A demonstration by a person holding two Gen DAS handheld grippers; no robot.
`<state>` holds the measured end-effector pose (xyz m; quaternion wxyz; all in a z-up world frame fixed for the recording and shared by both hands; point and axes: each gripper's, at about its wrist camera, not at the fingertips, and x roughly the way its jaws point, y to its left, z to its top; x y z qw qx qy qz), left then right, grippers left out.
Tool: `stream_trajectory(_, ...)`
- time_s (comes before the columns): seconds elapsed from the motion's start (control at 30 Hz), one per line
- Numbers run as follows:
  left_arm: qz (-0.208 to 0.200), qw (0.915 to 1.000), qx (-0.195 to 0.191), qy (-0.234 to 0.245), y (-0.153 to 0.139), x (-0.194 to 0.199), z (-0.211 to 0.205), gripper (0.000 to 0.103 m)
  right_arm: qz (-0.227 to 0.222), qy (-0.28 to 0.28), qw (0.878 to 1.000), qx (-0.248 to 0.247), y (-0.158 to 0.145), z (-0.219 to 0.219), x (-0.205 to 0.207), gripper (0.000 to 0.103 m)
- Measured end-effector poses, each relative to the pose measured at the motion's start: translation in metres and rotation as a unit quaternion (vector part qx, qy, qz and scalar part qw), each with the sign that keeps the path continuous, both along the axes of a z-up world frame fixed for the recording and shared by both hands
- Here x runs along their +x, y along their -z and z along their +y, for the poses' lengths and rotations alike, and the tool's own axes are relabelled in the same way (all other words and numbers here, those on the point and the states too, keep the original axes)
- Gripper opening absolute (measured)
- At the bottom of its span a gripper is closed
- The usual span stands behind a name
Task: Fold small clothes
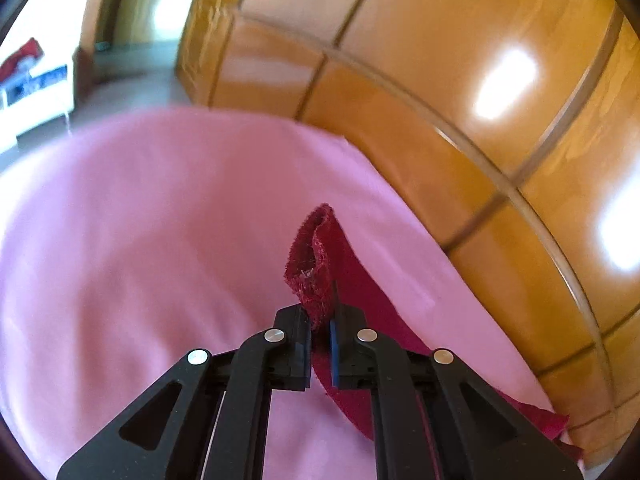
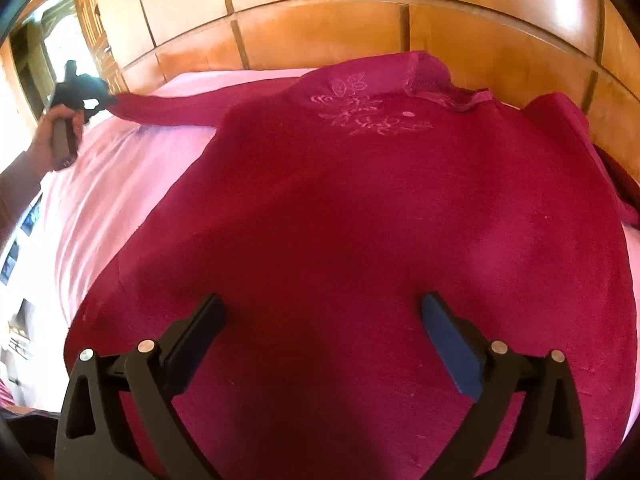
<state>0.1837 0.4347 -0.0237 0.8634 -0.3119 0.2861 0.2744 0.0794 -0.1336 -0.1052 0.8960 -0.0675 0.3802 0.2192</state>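
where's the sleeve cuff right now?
The cuff is pinched in the shut left gripper, above the pink sheet. In the right wrist view it is far left, with the sleeve stretched out from the sweater near the wooden headboard.

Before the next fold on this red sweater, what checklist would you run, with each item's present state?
1. Left claw shut on the sleeve cuff: ok.
2. Sleeve pulled out straight over the pink sheet: ok.
3. Right claw open, nothing between its jaws: ok.
4. Red sweater body lying flat, embroidery up: ok.
5. Other sleeve spread flat: not ok, bunched by the wooden headboard.
6. Hem edge aligned: cannot tell.
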Motion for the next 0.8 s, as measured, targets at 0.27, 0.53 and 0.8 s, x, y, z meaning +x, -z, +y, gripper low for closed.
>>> stream_trajectory(0.27,0.104,0.9932,0.039,-0.036,0.043,-0.005,0.02,0.005,-0.012,0.007,1.0,-0.026,0.008,0.008,0.006,0.101)
stream_trajectory(0.53,0.066,0.996,-0.061,0.001,0.051,-0.063,-0.016,0.037,-0.016,0.003,1.0,-0.016,0.005,-0.001,0.004,0.101)
stream_trajectory(0.8,0.002,0.9341,-0.108,0.34,0.041,-0.12,-0.168,0.042,-0.022,0.078,0.996,0.034,-0.021,-0.07,0.0,0.1)
